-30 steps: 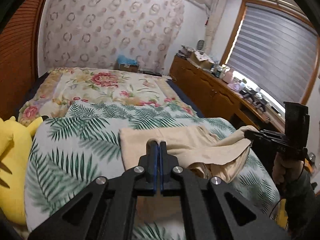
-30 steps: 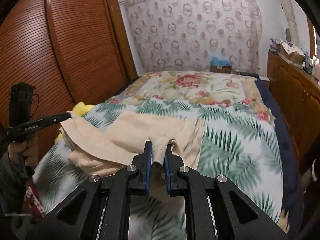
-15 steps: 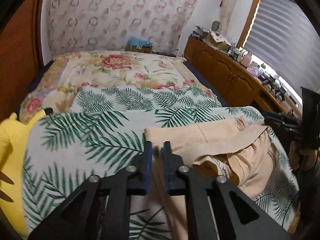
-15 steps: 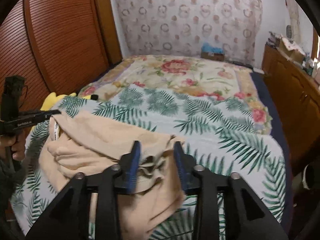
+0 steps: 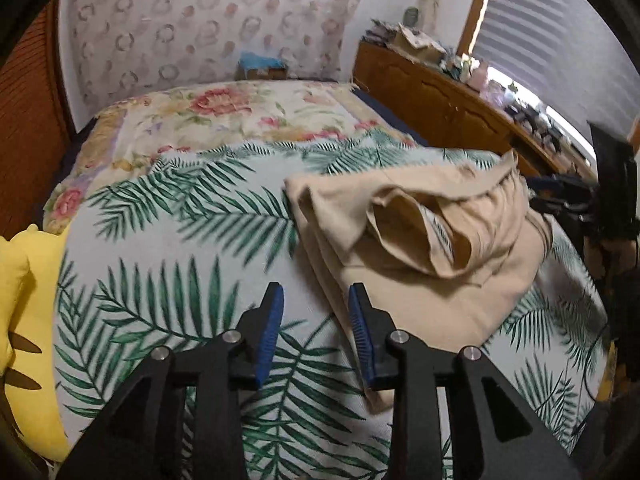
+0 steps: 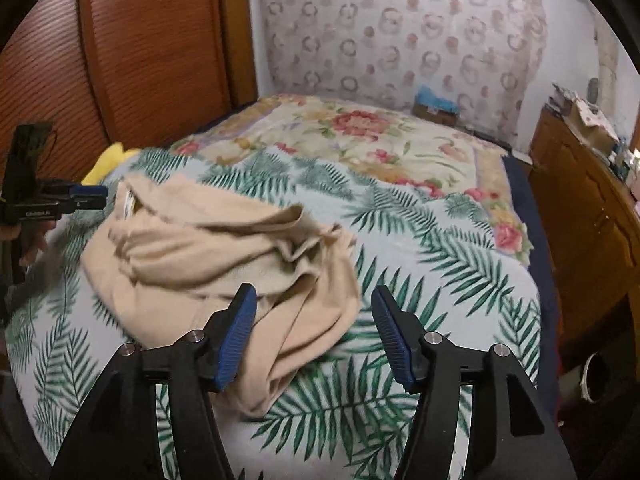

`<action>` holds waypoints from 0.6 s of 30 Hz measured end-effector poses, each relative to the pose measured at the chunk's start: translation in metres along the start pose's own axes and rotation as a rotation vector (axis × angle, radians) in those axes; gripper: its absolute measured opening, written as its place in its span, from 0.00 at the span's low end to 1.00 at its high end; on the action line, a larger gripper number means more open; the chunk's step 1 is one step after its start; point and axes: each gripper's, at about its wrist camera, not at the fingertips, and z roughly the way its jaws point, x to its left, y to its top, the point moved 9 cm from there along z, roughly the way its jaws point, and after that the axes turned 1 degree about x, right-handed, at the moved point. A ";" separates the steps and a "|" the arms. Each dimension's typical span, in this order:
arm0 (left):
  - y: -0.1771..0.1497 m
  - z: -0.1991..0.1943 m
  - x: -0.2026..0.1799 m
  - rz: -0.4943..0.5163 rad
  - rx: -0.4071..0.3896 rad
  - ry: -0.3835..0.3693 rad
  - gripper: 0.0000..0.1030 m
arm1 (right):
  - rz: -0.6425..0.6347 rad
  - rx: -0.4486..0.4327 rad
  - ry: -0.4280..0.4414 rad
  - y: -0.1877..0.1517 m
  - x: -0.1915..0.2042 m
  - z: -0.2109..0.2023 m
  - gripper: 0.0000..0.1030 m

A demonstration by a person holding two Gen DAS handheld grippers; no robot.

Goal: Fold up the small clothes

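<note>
Palm-leaf bedspread (image 5: 168, 280) carries crumpled beige cotton garment (image 5: 420, 248), left gripper (image 5: 316, 330) and right gripper (image 6: 314, 336) just opening, fingers empty, so loose bunched folds may set crooked.

The palm-leaf printed bedspread (image 5: 168, 280) lies bare across its left half and along its near edge, open for a gripper to travel. The crumpled beige cotton garment (image 5: 420, 240) heaps toward the right edge, a soft hump in the way (its folds stand up unevenly). A yellow plush toy (image 5: 28, 300) crowds the left edge. The long wooden sideboard (image 6: 592, 216) walls off the right side, and the louvred wooden wardrobe doors (image 6: 132, 48) close the left. The flowered quilt (image 6: 360, 132) at the far end lies flat and clear.
</note>
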 end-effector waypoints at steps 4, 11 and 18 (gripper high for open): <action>0.005 0.009 -0.005 -0.002 0.008 -0.025 0.31 | -0.046 0.028 0.004 -0.001 0.009 0.018 0.60; 0.035 0.028 -0.009 0.022 0.008 -0.039 0.31 | -0.085 0.054 0.021 0.014 0.004 0.056 0.62; 0.056 0.039 0.002 -0.017 -0.009 -0.004 0.31 | -0.007 -0.027 0.164 0.040 -0.008 0.055 0.08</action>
